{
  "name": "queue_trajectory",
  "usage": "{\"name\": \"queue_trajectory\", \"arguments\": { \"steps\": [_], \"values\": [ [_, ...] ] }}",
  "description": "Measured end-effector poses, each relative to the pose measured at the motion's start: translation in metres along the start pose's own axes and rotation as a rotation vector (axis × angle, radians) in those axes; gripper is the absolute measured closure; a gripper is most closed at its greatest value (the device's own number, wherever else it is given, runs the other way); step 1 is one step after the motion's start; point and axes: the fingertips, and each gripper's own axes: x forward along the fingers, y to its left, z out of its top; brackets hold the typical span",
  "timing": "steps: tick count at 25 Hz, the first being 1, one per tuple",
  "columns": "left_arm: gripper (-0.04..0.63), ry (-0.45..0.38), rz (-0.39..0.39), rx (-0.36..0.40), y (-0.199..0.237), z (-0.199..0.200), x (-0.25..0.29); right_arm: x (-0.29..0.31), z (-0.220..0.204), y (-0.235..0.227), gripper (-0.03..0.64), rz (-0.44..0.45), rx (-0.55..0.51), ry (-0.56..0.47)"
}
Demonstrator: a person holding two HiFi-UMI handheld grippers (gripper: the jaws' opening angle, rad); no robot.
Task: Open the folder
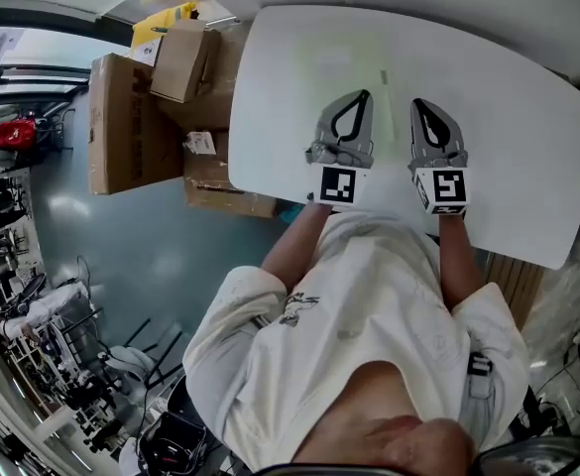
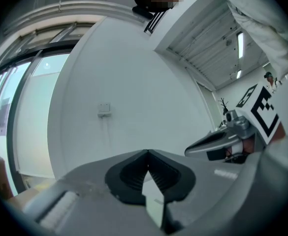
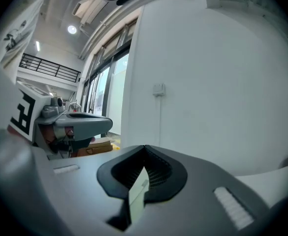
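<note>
Head view shows the left gripper (image 1: 365, 95) and right gripper (image 1: 416, 103) side by side over the white table (image 1: 518, 127), both with fingers together and empty. No folder is discernible in any view. One would probably be light and floppy, best pinched at the cover's free edge.

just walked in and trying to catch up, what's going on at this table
A person in a white shirt stands at a white rounded table, holding a grey two-jaw gripper in each hand. The left gripper and right gripper sit side by side over the tabletop, both with jaws shut and nothing between them. No folder shows in any view, so opening has not started. Brown cardboard boxes are stacked beside the table.
</note>
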Motion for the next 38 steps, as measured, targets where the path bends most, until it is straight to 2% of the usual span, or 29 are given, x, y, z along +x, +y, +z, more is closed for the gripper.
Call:
{"name": "queue_trajectory", "arguments": {
  "steps": [7,15,23,28,34,38],
  "values": [
    [0.594,0.059,-0.058,0.056,-0.019,-0.028,-0.001,0.008,-0.067,0.015,0.615,0.091,0.042,0.141],
    [0.594,0.134,-0.105,0.108,-0.039,-0.057,-0.008,0.008,-0.129,0.028,0.615,0.135,0.072,0.282],
    [0.594,0.242,-0.193,0.186,-0.06,-0.097,-0.013,0.011,-0.156,0.034,0.615,0.16,0.102,0.353],
    [0.579,0.294,-0.262,0.286,-0.072,-0.124,-0.021,0.012,-0.169,0.036,0.615,0.168,0.113,0.389],
    [0.493,0.372,-0.378,0.408,-0.093,-0.152,-0.029,0.011,-0.171,0.037,0.615,0.174,0.142,0.393],
    [0.464,0.399,-0.448,0.483,-0.108,-0.166,-0.033,0.012,-0.171,0.036,0.615,0.181,0.156,0.397]
  ]
}}
